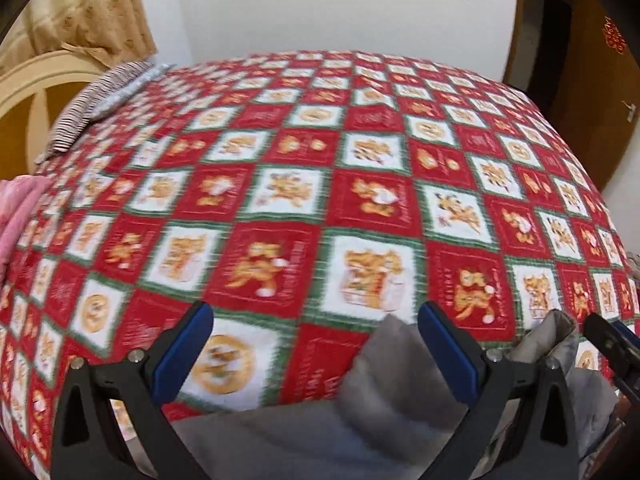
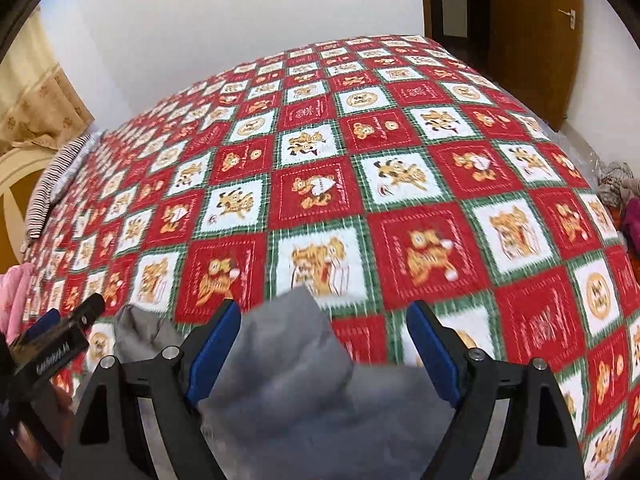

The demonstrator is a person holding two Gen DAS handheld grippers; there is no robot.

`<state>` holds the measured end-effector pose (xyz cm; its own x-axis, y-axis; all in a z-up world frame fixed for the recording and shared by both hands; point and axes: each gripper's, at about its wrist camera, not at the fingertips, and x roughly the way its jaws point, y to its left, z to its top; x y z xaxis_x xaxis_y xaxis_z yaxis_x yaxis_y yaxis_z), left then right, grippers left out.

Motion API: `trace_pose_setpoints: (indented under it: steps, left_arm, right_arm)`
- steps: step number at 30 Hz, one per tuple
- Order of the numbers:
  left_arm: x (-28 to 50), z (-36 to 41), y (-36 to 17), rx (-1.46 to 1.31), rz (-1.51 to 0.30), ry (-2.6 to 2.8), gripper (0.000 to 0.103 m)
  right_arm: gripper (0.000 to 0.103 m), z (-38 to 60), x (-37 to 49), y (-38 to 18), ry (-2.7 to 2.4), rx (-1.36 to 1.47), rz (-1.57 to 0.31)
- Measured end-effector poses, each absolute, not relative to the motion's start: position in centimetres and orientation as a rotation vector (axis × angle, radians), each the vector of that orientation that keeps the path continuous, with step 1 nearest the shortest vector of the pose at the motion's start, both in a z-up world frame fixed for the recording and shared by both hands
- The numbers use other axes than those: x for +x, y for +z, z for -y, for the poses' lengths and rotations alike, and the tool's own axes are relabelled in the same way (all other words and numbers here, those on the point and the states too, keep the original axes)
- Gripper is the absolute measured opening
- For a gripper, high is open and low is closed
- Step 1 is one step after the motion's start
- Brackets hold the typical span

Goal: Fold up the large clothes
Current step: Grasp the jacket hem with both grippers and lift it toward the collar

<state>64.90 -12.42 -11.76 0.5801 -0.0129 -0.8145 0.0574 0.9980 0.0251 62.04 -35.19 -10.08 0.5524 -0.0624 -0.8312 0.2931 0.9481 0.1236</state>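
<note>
Hanging over the near edge of the bed, both grippers point down at a slant toward the quilt. The left gripper has its blue-padded fingers spread wide, and nothing is pinched between them; a fold of the grey garment rises just inside the right-hand finger, though blur keeps me from telling whether it touches the pad. The right gripper also stands wide open. A hump of the grey garment sits between its fingers, lying against or just beside the left-hand pad and well clear of the other, so it is not clamped.

The garment lies bunched at the near edge of the bed, below and between the two grippers, with a second grey peak poking up between them. From the right wrist view, the tip of the left gripper shows just beyond that peak, at the near left of the bed.

Beyond the garment the red, white and green checked quilt covers the whole bed, printed with orange cartoon figures. At the bed's left side lies something pink, and farther along that side, a striped pillow. Off the bed's right side, a heap of clothes lies on the floor. Behind the bed stand a white wall, beige curtains at the far left corner, and a brown wooden door at the far right.
</note>
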Motion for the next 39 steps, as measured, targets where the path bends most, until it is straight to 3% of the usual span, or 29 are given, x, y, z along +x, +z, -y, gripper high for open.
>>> trace_pose_setpoints:
  steps: [5, 6, 8, 10, 11, 14, 16, 22, 32, 35, 36, 38, 39]
  left_arm:
    - [65.3, 13.8, -13.5, 0.077, -0.993, -0.089, 0.103]
    - [65.0, 13.8, -13.7, 0.073, -0.998, -0.104, 0.099]
    - [64.2, 13.8, -13.8, 0.062, -0.998, -0.157, 0.075]
    - [63.3, 13.7, -13.8, 0.045, -1.020, -0.231, 0.035]
    - [62.7, 13.7, -13.7, 0.046, -1.021, -0.262, 0.025]
    - [60.1, 13.2, -12.4, 0.092, -0.950, -0.283, 0.014]
    - [58.3, 12.4, -11.7, 0.103, -0.907, -0.293, 0.010]
    - [53.5, 9.1, -11.1, 0.094, -0.833, -0.296, 0.008]
    - [50.6, 8.7, -15.6, 0.153, -0.876, -0.276, 0.008]
    - [49.8, 8.8, -14.8, 0.176, -0.850, -0.251, 0.014]
    - [49.3, 8.6, -14.1, 0.172, -0.830, -0.247, 0.019]
    - [48.1, 7.9, -11.6, 0.152, -0.757, -0.246, 0.045]
    - [47.6, 7.6, -10.5, 0.145, -0.718, -0.234, 0.073]
  right_arm:
    - [0.085, 34.8, 63.6, -12.0, -0.201, 0.212, -1.037]
    - [0.085, 34.7, 63.5, -12.3, -0.191, 0.191, -1.049]
    - [0.084, 34.7, 63.0, -12.5, -0.162, 0.175, -1.058]
    - [0.052, 34.8, 62.2, -12.8, -0.126, 0.169, -1.086]
    - [0.028, 34.8, 61.8, -12.8, -0.117, 0.166, -1.092]
    - [0.010, 34.9, 59.5, -11.5, -0.087, 0.126, -1.054]
    - [0.006, 35.0, 57.7, -10.4, -0.076, 0.096, -1.024]
    - [0.003, 35.4, 52.9, -9.3, -0.063, 0.019, -0.966]
    - [0.001, 35.6, 48.2, -14.8, -0.075, -0.029, -0.974]
    - [0.001, 35.3, 48.0, -15.2, -0.090, -0.053, -0.957]
    - [0.001, 35.2, 48.0, -15.1, -0.092, -0.062, -0.953]
    - [0.001, 35.2, 48.0, -15.2, -0.093, -0.068, -0.948]
    - [0.001, 35.3, 48.0, -15.3, -0.095, -0.070, -0.941]
